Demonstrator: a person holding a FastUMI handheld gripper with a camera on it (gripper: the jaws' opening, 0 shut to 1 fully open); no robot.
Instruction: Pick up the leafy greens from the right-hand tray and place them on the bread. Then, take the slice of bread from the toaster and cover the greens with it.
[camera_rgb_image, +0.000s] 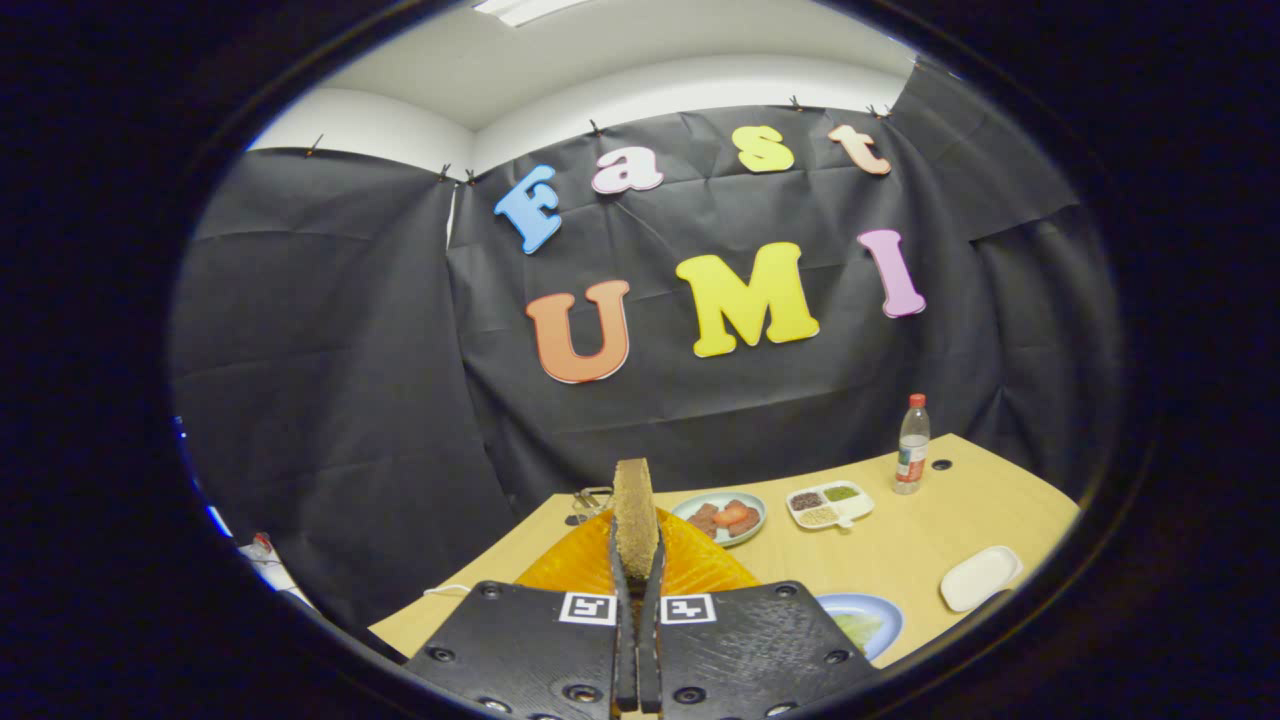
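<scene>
**Fingers clamped on bread slice**

Gripper (637, 600) low in the centre of the frame, pointing forward; both fingers (622, 640) drawn nearly together, pressing the two faces of an upright bread slice (634, 515); slice edge-on, rising above the fingertips; tilted slightly, with the scene sloping behind.

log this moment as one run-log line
hand-held gripper: shut on brown bread slice | slice: upright, edge-on | below: orange ribbed object | stage: carrying

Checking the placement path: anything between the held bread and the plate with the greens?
Nothing visible. Gripper is shut on the bread slice, upright above the orange toaster; blue plate with greens lies just right, table between bare.
</scene>
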